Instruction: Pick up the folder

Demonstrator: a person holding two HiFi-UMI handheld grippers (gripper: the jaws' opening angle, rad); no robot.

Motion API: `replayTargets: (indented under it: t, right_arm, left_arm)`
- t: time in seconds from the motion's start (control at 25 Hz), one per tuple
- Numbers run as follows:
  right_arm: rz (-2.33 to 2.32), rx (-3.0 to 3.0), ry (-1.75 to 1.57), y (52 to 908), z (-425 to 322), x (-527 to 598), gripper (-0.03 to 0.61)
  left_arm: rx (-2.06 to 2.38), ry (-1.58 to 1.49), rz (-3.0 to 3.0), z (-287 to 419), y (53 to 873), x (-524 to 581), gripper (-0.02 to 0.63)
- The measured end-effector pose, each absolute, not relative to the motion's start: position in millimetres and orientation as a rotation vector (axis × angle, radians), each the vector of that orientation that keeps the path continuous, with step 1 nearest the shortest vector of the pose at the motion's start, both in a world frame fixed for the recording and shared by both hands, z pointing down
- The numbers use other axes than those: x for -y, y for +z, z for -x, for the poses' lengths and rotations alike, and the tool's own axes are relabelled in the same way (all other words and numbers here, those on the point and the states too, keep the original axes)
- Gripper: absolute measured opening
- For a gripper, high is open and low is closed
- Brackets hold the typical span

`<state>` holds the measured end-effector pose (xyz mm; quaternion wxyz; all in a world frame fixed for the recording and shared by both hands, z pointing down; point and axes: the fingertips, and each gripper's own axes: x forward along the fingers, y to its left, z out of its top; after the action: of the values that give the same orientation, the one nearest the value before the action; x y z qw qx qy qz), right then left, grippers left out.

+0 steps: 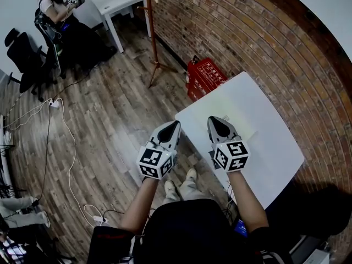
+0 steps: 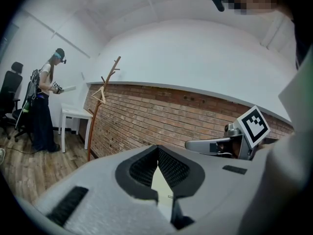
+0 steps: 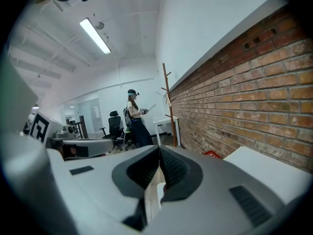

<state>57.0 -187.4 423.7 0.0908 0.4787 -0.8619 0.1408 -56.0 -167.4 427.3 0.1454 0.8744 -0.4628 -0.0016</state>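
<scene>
Folder, pale cream and barely distinct from the surface under it, lies flat on the white table that stands against the brick wall; its edges are faint from my head view. My right gripper hangs over the table with its tip at the folder's near side. Its fingers are pressed together along their whole length and have hold of nothing. My left gripper is held beside it, apart from it, over the wood floor just off the table's corner. Its fingers also meet tip to tip and are empty, with only a pale strip of surface showing below them in the left gripper view. A red case sits on the floor at the foot of the wall, near a wooden coat stand. Across the room, another person stands by a small white table.
</scene>
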Motion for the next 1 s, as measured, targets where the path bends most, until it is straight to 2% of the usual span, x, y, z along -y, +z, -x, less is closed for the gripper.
replayTargets:
  t: [1.0]
  right_arm:
    - [-1.374, 2.427, 0.558, 499.2, -81.2, 206.8, 0.029]
  left_arm:
    - [1.279, 0.101, -2.471, 42.3, 497.0, 181.0, 0.020]
